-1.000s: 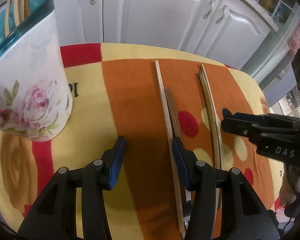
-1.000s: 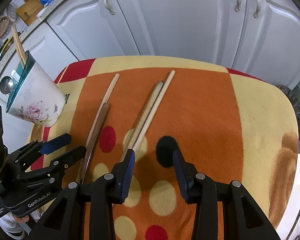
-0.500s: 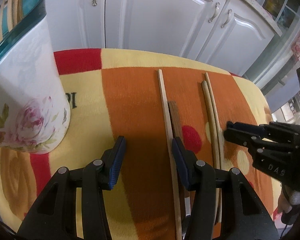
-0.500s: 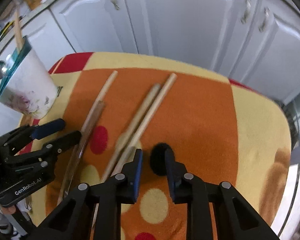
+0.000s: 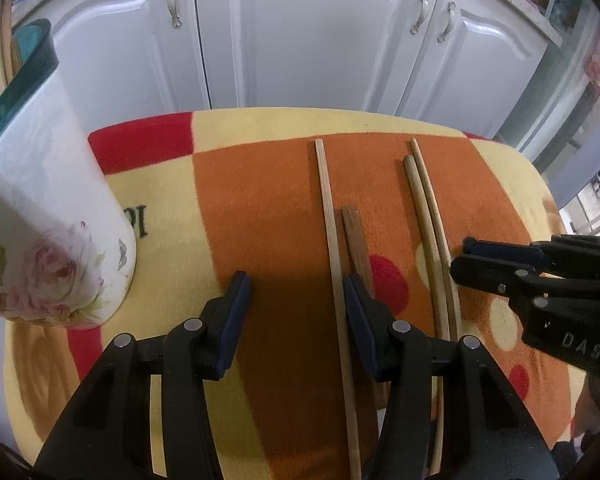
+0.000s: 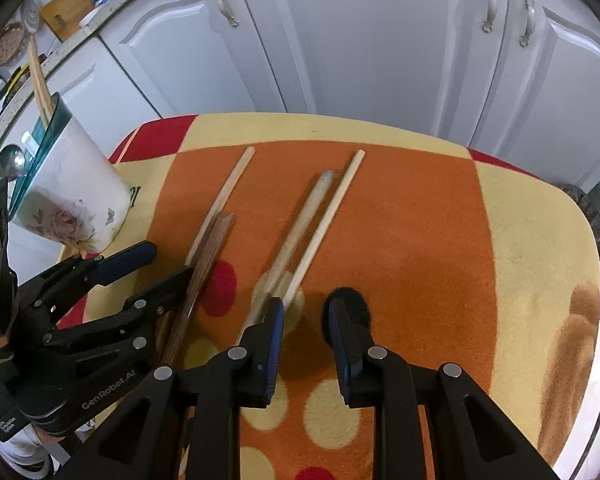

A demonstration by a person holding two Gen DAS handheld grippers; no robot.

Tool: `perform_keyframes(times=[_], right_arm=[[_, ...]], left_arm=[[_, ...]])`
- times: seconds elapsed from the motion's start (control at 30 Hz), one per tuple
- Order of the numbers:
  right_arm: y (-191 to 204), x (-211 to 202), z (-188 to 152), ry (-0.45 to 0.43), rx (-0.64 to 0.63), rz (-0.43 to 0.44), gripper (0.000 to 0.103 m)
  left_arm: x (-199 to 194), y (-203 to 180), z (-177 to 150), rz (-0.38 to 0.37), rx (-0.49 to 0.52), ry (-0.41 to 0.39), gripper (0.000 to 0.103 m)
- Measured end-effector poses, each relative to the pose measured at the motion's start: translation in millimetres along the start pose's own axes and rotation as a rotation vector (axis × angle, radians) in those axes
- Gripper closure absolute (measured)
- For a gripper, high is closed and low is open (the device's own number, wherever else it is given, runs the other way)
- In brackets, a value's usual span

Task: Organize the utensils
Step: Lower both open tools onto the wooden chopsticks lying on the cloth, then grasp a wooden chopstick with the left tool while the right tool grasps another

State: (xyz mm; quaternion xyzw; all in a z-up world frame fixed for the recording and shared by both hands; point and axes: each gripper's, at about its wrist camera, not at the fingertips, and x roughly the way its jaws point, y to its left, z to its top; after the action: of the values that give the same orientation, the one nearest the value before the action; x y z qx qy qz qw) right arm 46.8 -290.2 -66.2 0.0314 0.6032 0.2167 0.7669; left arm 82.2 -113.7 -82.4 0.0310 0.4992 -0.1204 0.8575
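Note:
Several chopsticks lie lengthwise on the patterned cloth [image 5: 260, 208]: a light stick [image 5: 328, 216], a short dark brown one [image 5: 356, 240] beside it, and a pale pair [image 5: 424, 216] further right. My left gripper [image 5: 296, 300] is open over the cloth, and the light stick runs just inside its right finger. In the right wrist view the pale pair [image 6: 312, 216] ends under the left finger of my right gripper [image 6: 306, 314], whose jaws stand narrow but apart with nothing between them. The left gripper [image 6: 170, 260] hovers by the dark stick [image 6: 212, 248].
A white floral holder with a teal rim [image 5: 40, 220] stands on the cloth's left corner and holds chopsticks and a spoon [image 6: 10, 160]. White cabinet doors [image 6: 360, 48] rise close behind the table. The cloth's right edge [image 6: 580, 280] drops off toward the floor.
The right gripper's jaws have narrowed from a wider gap, with nothing taken between them. The left gripper has kept its width and barely shifted over the cloth.

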Motion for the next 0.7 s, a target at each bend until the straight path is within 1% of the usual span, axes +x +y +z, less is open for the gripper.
perform_keyframes(times=[0.07,0.17,0.23,0.27,0.3,0.37,0.4,0.47,0.57,0.7], right_arm=[[-0.8,0.7,1.6,0.004,0.004,0.01,0.082],[5.5,6.6,4.8,0.009,-0.001,0.025,0.081],[13.4,10.8,6.9,-0.001,-0.035,0.005,0.081],[16.5,11.8,7.5,-0.004,-0.055,-0.008,0.081],[18.1,12.0,7.5,-0.003,-0.069,-0.016,0.085],[17.0,11.4,5.8,0.0,-0.083,-0.005,0.092],[14.3,9.6,3.3,0.004,-0.085,0.0,0.093],[8.5,3.5,-5.2,0.014,-0.096,-0.005,0.094],[-2.3,-8.0,-24.0,0.043,-0.104,0.01,0.095],[-19.5,-19.7,-49.2,0.07,-0.064,0.07,0.095]], left_arm=[[0.2,1.2,-0.1,-0.003,-0.002,0.0,0.056],[0.2,2.0,-1.1,0.008,-0.001,-0.003,0.064],[-0.4,3.8,-1.5,0.003,-0.003,-0.006,0.073],[-0.5,4.6,-1.8,-0.004,-0.005,-0.006,0.08],[-1.1,6.4,-2.1,-0.013,-0.01,-0.005,0.087],[-2.8,12.8,-3.4,-0.045,-0.034,0.005,0.095],[-3.8,15.4,-4.7,-0.058,-0.044,0.01,0.098],[-8.2,20.0,-11.2,-0.077,-0.056,0.019,0.098],[-18.2,24.1,-25.4,-0.105,-0.057,0.039,0.099],[-35.4,30.0,-49.8,-0.133,-0.046,0.072,0.099]])
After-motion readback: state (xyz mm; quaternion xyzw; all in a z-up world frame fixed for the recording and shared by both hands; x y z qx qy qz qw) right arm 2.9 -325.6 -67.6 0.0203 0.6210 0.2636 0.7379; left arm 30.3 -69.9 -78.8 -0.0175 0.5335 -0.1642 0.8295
